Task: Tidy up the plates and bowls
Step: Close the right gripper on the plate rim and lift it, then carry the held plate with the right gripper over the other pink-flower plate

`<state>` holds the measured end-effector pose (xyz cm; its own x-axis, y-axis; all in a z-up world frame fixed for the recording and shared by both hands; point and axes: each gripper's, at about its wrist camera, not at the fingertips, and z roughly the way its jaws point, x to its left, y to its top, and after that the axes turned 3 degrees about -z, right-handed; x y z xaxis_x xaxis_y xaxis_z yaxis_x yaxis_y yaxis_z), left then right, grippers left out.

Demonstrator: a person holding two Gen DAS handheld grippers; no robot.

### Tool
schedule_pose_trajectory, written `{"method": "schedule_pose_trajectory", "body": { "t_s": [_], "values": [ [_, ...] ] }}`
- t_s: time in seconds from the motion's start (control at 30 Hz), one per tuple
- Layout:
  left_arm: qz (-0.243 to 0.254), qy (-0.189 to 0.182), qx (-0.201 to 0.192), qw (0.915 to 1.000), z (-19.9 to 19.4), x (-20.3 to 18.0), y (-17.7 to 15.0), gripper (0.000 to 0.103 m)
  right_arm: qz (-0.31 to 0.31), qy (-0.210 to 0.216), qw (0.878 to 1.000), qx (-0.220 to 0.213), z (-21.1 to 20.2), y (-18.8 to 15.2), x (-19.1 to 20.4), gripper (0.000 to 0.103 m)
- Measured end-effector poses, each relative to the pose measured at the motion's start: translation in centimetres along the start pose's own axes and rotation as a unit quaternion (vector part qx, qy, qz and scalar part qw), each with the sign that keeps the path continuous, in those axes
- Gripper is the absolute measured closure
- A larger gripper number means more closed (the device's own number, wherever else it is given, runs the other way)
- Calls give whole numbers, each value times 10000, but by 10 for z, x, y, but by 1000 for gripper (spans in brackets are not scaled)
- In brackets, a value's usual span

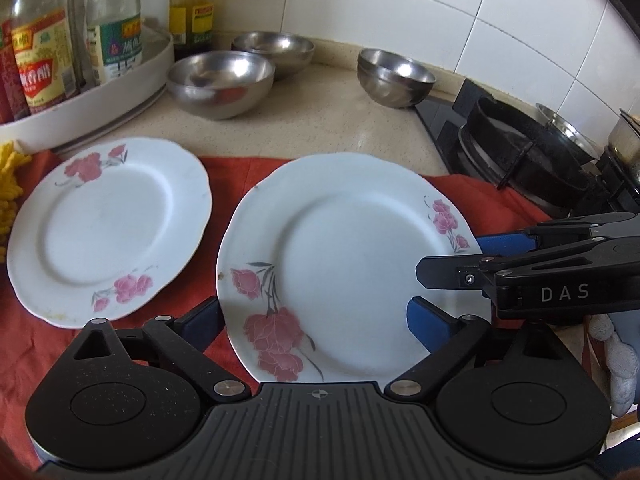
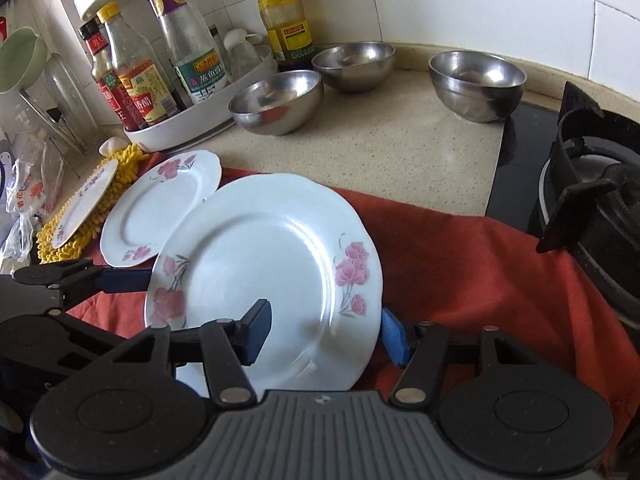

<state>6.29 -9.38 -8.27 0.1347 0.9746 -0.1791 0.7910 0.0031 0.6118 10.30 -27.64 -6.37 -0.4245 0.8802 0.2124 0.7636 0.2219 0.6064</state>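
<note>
A white plate with pink flowers (image 1: 344, 264) (image 2: 260, 248) sits over the red cloth (image 2: 460, 264), held at its near rim by both grippers. My left gripper (image 1: 310, 314) has one finger outside the left edge and the other on the plate's face. My right gripper (image 2: 324, 316) (image 1: 450, 258) mirrors it, its blue pad (image 2: 394, 336) against the right edge. A second flowered plate (image 1: 108, 224) (image 2: 160, 208) lies to the left. A third plate (image 2: 86, 204) rests on a yellow mop cloth. Three steel bowls (image 2: 276, 100) (image 2: 354, 64) (image 2: 476, 84) stand on the counter behind.
A white tray of sauce bottles (image 2: 192, 136) (image 1: 80, 120) stands at the back left by the tiled wall. A black gas stove (image 2: 592, 208) (image 1: 532, 160) borders the cloth on the right. Bags and a glass jar crowd the far left.
</note>
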Motion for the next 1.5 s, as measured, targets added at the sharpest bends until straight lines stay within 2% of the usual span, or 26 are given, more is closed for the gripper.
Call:
{"method": "schedule_pose_trajectory", "body": {
  "t_s": [0.17, 0.43, 0.6, 0.73, 0.9, 1.03, 1.17, 1.2, 1.23, 1.3, 1.4, 1.5],
  "values": [
    [-85, 41, -107, 9999, -3, -3, 2, 5, -18, 90, 9999, -66, -4, 2, -2, 47],
    [-274, 147, 35, 9995, -1, 2, -2, 5, -13, 158, 9998, 143, 11, 4, 1, 47],
    [-349, 104, -145, 9992, -13, 9, 1, 5, -241, 227, 9994, 24, 4, 11, 7, 47],
    [-249, 28, -165, 9995, -11, 9, 10, 3, -221, 55, 9997, 44, 8, 17, 8, 47],
    [-153, -1, -109, 9998, 6, 7, 17, 3, 118, -90, 9993, 357, 32, 23, -5, 46],
    [-255, 21, 31, 9997, 11, 21, 20, 5, -82, 12, 9994, 344, 37, 32, 0, 47],
    [-330, -117, 143, 9993, 2, 38, 16, 13, -597, -240, 9976, 240, 31, 35, 6, 47],
    [-370, -131, 106, 9992, -4, 43, 14, 12, -674, -292, 9971, 196, 28, 38, 6, 47],
    [-403, 3, 20, 9992, -11, 47, 12, 7, -733, -298, 9967, 167, 26, 42, 7, 47],
    [-472, 271, -204, 9983, -26, 57, 9, 6, -810, -248, 9964, 91, 23, 48, 9, 47],
    [-873, 326, -341, 9951, -40, 77, 8, 5, -934, -145, 9952, 235, 24, 46, 10, 47],
    [-1085, 252, -378, 9931, -40, 83, 6, 5, -598, 169, 9972, 427, 17, 32, -2, 47]
  ]
}}
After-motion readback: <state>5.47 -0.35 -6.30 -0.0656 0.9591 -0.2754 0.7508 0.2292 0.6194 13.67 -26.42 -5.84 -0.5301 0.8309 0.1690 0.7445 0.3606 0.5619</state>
